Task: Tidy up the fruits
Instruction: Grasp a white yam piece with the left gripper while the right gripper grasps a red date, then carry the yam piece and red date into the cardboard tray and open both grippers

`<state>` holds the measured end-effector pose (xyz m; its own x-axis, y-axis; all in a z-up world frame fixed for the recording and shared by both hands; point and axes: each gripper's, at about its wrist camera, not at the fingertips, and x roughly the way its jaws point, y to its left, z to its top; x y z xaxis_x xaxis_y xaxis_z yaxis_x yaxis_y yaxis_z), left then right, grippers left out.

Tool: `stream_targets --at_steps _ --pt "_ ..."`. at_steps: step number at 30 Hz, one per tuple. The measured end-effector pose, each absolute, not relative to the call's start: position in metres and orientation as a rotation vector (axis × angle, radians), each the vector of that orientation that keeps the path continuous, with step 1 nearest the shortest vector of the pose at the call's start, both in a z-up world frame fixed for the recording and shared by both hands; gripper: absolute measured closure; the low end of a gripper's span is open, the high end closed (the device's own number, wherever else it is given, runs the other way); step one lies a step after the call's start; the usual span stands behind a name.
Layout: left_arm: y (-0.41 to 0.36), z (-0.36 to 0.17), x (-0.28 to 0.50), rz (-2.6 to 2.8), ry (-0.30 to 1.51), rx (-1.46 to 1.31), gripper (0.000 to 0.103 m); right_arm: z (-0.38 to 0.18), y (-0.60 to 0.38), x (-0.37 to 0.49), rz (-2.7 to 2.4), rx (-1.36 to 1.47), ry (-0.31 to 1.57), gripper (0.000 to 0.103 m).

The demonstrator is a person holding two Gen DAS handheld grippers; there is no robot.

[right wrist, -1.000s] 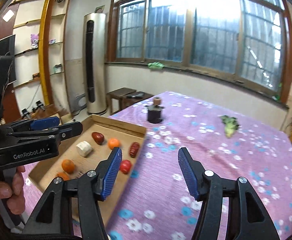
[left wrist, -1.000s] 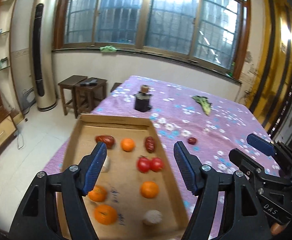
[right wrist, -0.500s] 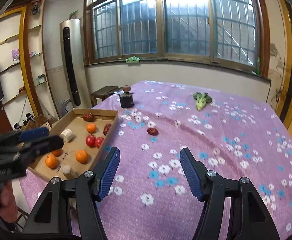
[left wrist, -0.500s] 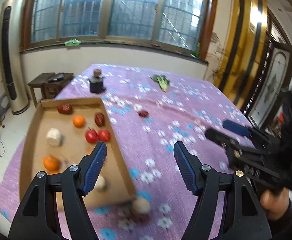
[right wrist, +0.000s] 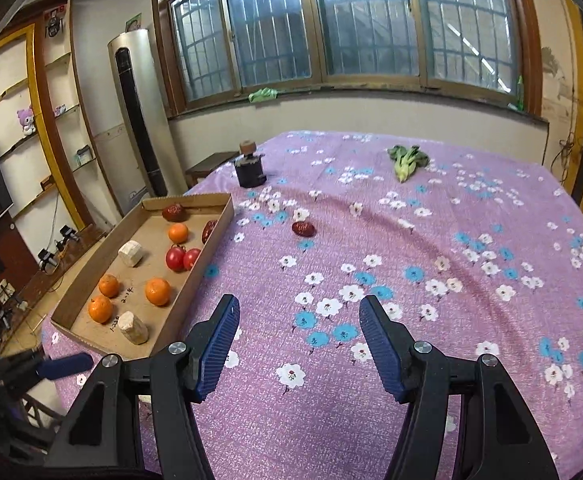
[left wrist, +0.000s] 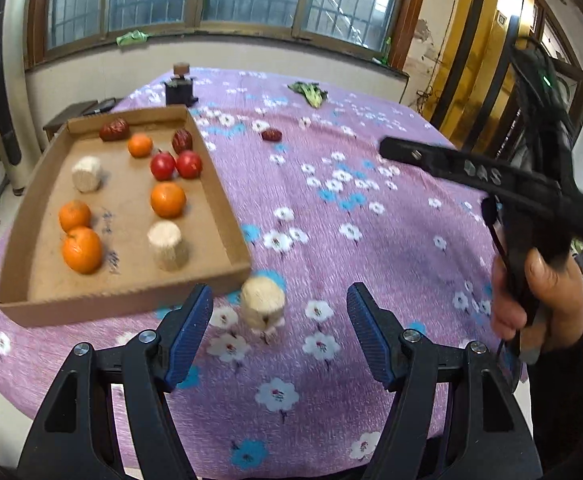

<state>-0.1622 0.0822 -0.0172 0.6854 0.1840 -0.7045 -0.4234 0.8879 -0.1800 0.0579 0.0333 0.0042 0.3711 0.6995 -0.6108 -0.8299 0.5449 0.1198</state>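
At far left we see a shallow brown cardboard tray [left wrist: 227, 216] on the purple floral tablecloth [left wrist: 371, 240] covering the table. It holds four oranges [left wrist: 167, 199], two red tomatoes [left wrist: 188, 164], two dark red dates [left wrist: 114, 129] and two pale cylindrical chunks [left wrist: 168, 245].

Just beyond the tray's near right corner, a third pale cylindrical chunk [left wrist: 262, 304] stands on the cloth, ahead of our left gripper [left wrist: 279, 334] and nearer its left finger. The blue-padded fingers [left wrist: 189, 332] are spread wide and hold nothing.

Farther back, a lone dark red date [right wrist: 303, 228] lies on the cloth right of the tray. Behind it stands a small black jar with a cork top [right wrist: 249, 170], and to the right a leafy green vegetable [right wrist: 405, 159].

Our right gripper [right wrist: 297, 346] hovers over bare cloth, fingers [right wrist: 381, 346] wide apart and empty, well short of the date.
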Motion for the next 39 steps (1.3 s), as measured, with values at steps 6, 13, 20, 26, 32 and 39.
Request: stream_targets --at_steps 6,13,20,26,32,39 --pt "0.084 -0.04 -0.15 0.342 0.797 -0.369 0.034 -0.013 0.059 0.083 0.981 -0.243 0.754 0.039" --pt "0.097 -0.059 -0.137 0.376 0.84 -0.388 0.037 -0.031 0.112 0.13 0.98 -0.242 0.847 0.04" --pt "0.103 -0.061 -0.131 0.391 0.828 -0.36 0.06 -0.055 0.184 0.159 0.992 -0.289 0.891 0.043" --pt "0.108 -0.063 -0.133 0.37 0.821 -0.38 0.075 -0.076 0.226 0.175 0.954 -0.346 0.901 0.059" --pt "0.106 -0.061 -0.134 0.349 0.824 -0.419 0.075 -0.066 0.207 0.166 0.933 -0.353 0.861 0.071" --pt "0.085 -0.049 -0.139 0.313 0.821 -0.401 0.075 -0.026 0.13 0.127 1.003 -0.245 0.817 0.071"
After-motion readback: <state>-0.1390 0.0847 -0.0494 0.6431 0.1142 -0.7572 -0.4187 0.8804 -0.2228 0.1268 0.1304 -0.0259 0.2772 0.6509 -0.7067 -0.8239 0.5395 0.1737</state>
